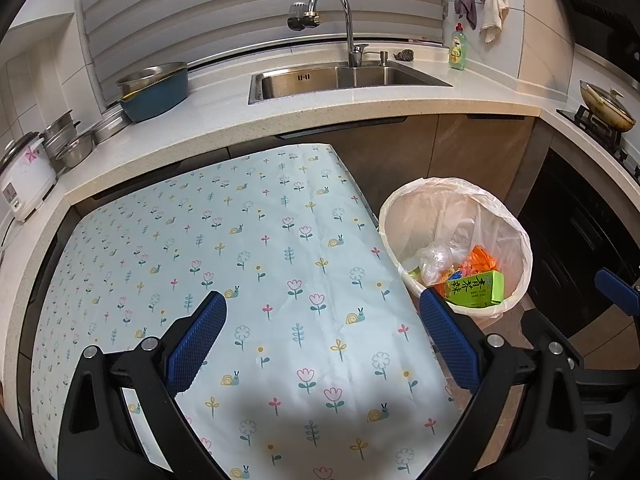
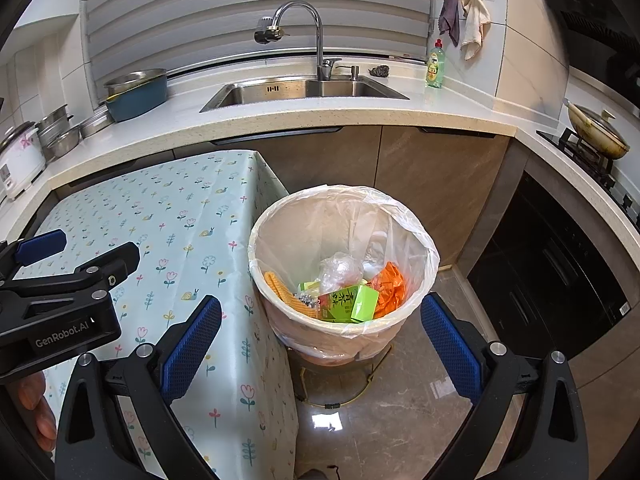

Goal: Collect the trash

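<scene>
A white trash bin with a clear liner stands on the floor beside the table. Inside lie a green tea carton, orange wrapper, crumpled clear plastic and a waffle-patterned wrapper. The bin also shows at the right of the left wrist view, with the carton. My right gripper is open and empty, just in front of the bin. My left gripper is open and empty above the floral tablecloth. The left gripper also shows at the left of the right wrist view.
A counter with a steel sink and faucet runs behind. A blue pot, metal bowls and rice cooker stand at left. A dish soap bottle and a wok on the stove are at right.
</scene>
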